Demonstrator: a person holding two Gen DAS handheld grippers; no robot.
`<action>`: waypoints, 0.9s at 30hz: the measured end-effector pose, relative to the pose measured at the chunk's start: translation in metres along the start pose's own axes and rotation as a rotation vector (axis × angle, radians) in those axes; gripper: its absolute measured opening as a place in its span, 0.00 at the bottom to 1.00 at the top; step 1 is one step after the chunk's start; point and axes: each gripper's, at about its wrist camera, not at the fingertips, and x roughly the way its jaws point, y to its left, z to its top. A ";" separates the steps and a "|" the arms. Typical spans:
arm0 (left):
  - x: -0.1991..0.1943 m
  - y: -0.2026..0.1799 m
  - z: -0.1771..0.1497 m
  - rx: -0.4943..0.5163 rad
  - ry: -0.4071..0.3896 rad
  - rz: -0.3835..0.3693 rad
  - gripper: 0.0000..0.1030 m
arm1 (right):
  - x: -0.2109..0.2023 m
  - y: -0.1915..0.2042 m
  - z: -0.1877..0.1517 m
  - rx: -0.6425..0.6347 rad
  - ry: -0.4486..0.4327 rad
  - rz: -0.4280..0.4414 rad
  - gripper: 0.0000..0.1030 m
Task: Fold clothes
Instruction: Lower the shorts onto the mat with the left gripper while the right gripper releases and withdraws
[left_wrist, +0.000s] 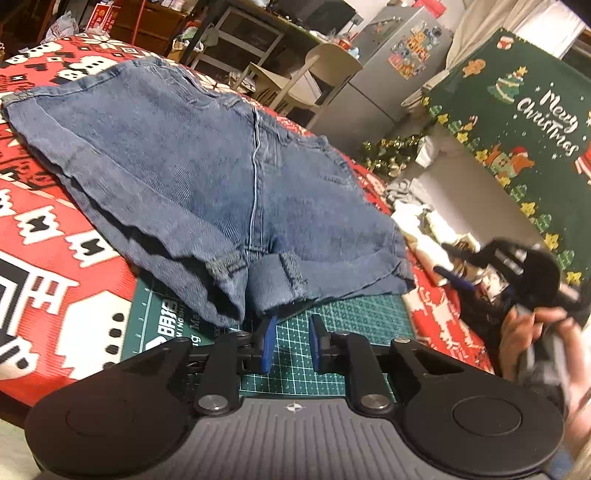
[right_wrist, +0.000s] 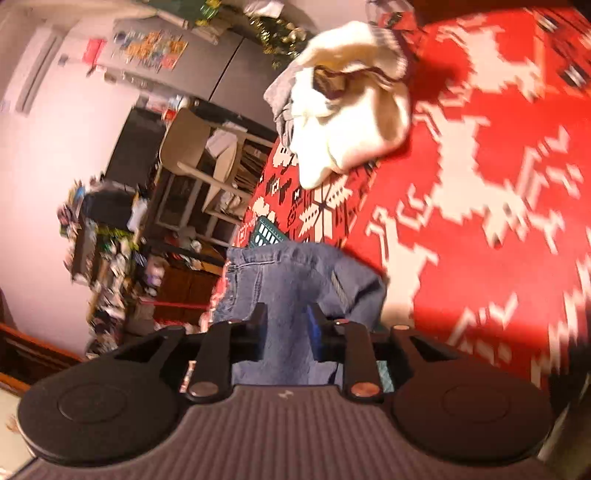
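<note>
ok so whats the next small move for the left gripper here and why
Probably ease the left gripper forward and close on the near leg hem of the denim shorts. The shorts lie flat and unfolded on the red tablecloth, the jaws are open and empty just short of the hem over the green cutting mat, and the right gripper is also near denim.

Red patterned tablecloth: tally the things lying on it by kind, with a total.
Blue denim shorts: 1
Heap of white and grey clothes: 1 heap; the garments in it cannot be counted
Green gridded cutting mat: 1
Total: 3 on the red patterned tablecloth
</note>
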 end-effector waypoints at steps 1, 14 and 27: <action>0.001 -0.001 -0.001 0.012 -0.002 0.007 0.17 | 0.005 0.000 0.003 -0.007 0.013 -0.008 0.31; 0.008 -0.011 0.001 0.091 -0.044 0.059 0.17 | 0.054 -0.034 0.009 0.097 0.052 -0.085 0.38; 0.007 0.000 -0.001 0.088 -0.045 0.101 0.00 | 0.063 -0.029 0.033 0.049 -0.080 -0.090 0.06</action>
